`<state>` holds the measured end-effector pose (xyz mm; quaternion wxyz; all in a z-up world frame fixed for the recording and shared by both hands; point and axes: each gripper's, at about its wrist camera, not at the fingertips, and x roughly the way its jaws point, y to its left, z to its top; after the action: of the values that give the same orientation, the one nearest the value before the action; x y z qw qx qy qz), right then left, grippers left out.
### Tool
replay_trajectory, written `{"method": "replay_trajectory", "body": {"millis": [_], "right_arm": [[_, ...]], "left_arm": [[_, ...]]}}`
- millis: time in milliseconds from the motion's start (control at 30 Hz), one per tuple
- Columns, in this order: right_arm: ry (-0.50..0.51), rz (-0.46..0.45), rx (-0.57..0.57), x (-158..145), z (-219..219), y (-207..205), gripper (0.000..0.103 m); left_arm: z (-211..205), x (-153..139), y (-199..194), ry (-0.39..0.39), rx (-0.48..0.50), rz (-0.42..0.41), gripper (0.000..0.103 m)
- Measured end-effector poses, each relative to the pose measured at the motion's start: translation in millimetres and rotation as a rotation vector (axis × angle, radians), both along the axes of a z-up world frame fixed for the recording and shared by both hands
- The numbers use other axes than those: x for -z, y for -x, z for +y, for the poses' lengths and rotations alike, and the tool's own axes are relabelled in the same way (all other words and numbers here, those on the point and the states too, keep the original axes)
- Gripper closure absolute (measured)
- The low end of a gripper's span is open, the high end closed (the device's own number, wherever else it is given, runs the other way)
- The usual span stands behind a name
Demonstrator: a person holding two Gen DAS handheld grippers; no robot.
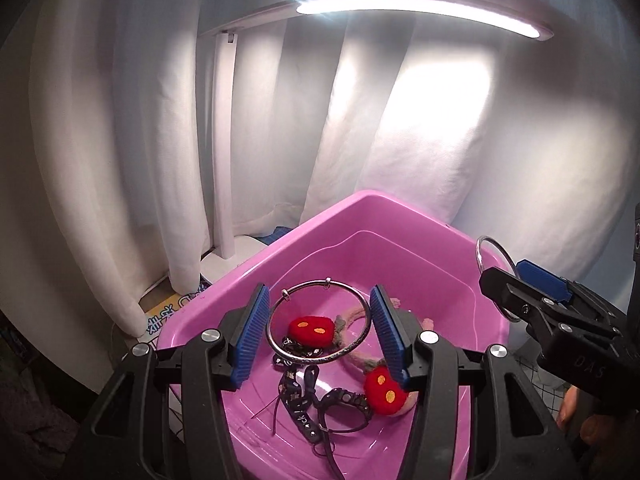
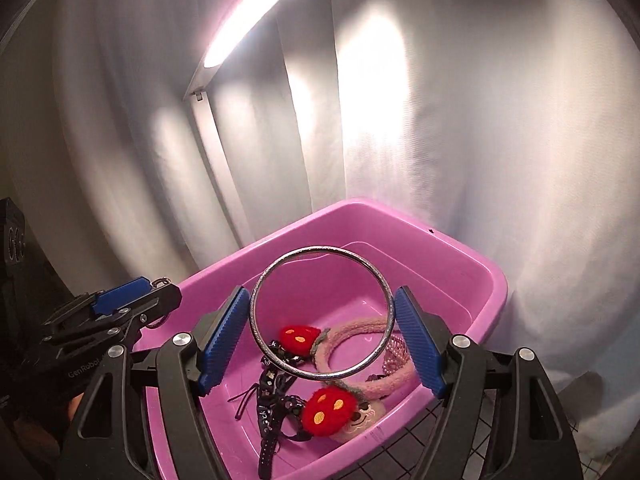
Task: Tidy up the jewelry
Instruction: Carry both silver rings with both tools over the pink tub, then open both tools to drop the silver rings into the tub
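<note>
Bangles, stiff, slick metal: my left gripper apparently pinches one bangle across its rim; right gripper likewise clamps another.

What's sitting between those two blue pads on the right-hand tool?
A plain silver bangle, clamped across its width between the right gripper's pads, above the pink tub. The right wrist view shows it.

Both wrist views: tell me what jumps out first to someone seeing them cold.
A bright pink tub fills the lower middle, holding red felt charms and dark straps. Above it each tool grips a silver ring: the left tool a smaller ring with tiny loops, the right tool a plain ring. A glaring lamp bar shines overhead against white curtains.
</note>
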<state>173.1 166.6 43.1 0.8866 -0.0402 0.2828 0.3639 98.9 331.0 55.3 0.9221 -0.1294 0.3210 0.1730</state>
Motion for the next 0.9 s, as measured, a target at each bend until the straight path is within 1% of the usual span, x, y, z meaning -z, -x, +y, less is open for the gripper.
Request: {"method": "replay_trajectory", "body": {"millis": [133,300,567,667,900], "right_arm": [[0.026,0.034,0.021,4,15,-18,0.031],[0.072,0.101,0.039,14,30,-35,0.031],[0.149,0.194,0.065,32,37,-54,0.031],[0.163,0.215,0.072,37,38,-59,0.031],[0.202,0.251,0.085,48,43,-66,0.031]], "left_arm": [[11,13,-18,0.028,0.01,0.057,0.052],[18,28,-37,0.056,0.023,0.138,0.052],[24,54,-61,0.112,0.029,0.281,0.052],[26,61,-66,0.122,0.024,0.321,0.052],[32,69,-70,0.164,0.008,0.377,0.052]]}}
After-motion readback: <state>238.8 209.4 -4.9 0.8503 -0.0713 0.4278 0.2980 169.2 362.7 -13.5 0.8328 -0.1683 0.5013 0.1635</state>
